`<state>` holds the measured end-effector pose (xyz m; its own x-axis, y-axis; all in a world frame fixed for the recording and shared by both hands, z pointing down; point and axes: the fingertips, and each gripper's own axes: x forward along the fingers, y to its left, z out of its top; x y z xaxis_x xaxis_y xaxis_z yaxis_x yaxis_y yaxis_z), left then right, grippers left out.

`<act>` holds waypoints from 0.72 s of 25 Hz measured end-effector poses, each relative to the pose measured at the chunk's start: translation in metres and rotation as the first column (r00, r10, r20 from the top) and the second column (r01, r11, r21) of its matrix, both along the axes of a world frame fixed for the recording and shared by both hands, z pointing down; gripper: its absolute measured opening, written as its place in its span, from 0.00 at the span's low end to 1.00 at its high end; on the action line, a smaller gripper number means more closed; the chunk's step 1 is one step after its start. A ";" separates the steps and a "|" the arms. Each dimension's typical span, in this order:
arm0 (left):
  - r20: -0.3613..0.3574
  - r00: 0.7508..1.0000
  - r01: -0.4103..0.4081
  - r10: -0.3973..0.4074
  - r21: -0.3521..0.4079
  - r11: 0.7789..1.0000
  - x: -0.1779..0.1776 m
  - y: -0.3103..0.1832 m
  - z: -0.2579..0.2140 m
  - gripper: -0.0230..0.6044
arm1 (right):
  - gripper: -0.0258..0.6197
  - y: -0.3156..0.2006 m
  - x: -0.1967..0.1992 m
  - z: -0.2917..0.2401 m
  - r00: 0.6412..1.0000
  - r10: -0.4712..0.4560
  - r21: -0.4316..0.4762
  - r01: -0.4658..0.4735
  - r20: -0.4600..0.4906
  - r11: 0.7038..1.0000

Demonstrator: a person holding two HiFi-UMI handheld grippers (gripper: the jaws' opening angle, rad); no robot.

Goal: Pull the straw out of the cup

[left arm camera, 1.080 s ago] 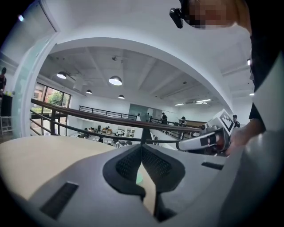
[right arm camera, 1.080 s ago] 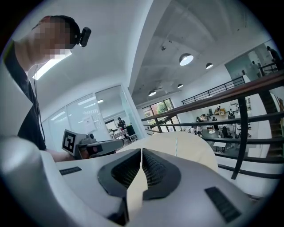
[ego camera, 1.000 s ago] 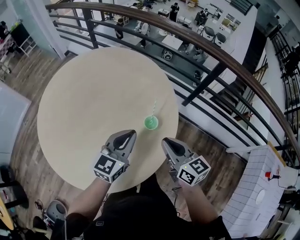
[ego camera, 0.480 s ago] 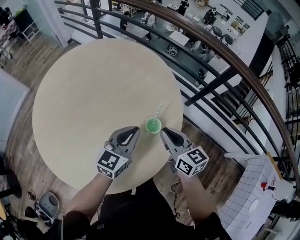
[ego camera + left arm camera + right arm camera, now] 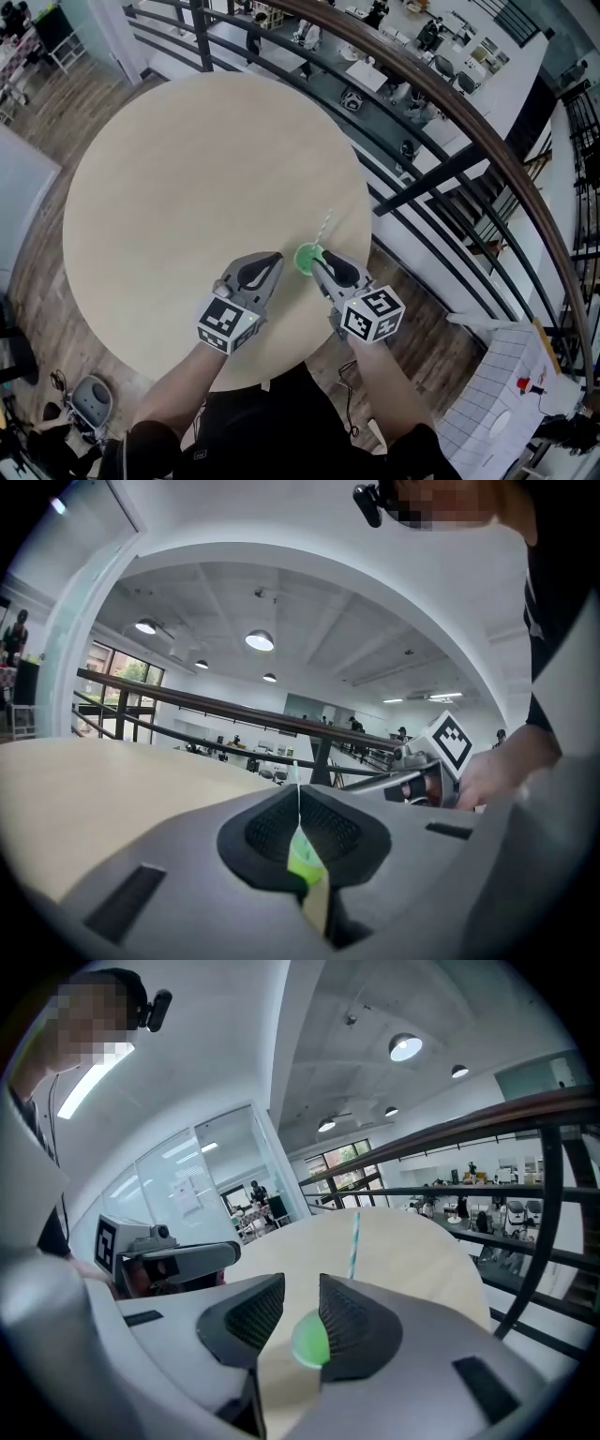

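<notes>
A small green cup (image 5: 306, 257) with a striped straw (image 5: 324, 228) stands upright near the right edge of the round beige table (image 5: 187, 178). My right gripper (image 5: 319, 266) is just right of the cup, its tip almost at the rim. In the right gripper view its jaws are opening (image 5: 302, 1283) with nothing between them; the cup (image 5: 309, 1340) and straw (image 5: 353, 1246) stand just beyond. My left gripper (image 5: 265, 270) lies left of the cup, a little short of it. In the left gripper view its jaws (image 5: 298, 795) are shut and empty, with the cup (image 5: 302, 860) showing just ahead.
A dark metal railing (image 5: 450, 103) curves close behind the table's right side, with a drop to a lower floor beyond it. The cup sits near the table's edge. The person's arms come in from the table's near side.
Both grippers have moved forward and inward toward the cup. The right gripper's tip now sits right beside the cup.
</notes>
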<state>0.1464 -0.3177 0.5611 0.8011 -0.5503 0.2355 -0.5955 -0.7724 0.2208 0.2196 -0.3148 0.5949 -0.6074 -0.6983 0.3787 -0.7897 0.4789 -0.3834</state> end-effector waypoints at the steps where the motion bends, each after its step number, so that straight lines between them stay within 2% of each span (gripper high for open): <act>1: 0.002 1.000 0.002 -0.002 -0.001 1.000 -0.001 -0.002 0.003 0.05 | 0.21 -0.002 0.000 0.005 1.000 -0.002 -0.009 0.002 -0.003 1.000; 5: 0.012 1.000 0.010 -0.010 -0.004 1.000 -0.007 -0.006 0.011 0.05 | 0.23 -0.012 0.002 0.023 1.000 0.008 -0.027 -0.008 -0.027 1.000; 10: 0.035 0.999 0.022 -0.021 -0.019 1.000 -0.013 -0.005 0.021 0.05 | 0.34 -0.025 0.007 0.035 0.997 0.023 -0.012 -0.024 -0.071 1.000; 18: 0.051 0.998 0.035 -0.033 -0.039 0.999 -0.020 -0.008 0.029 0.05 | 0.35 -0.038 0.007 0.048 0.998 0.022 -0.038 -0.024 -0.065 0.999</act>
<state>0.1267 -0.3256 0.5898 0.7688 -0.5662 0.2972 -0.6322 -0.7428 0.2203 0.2267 -0.3526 0.6425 -0.5647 -0.6961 0.4433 -0.8241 0.4460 -0.3493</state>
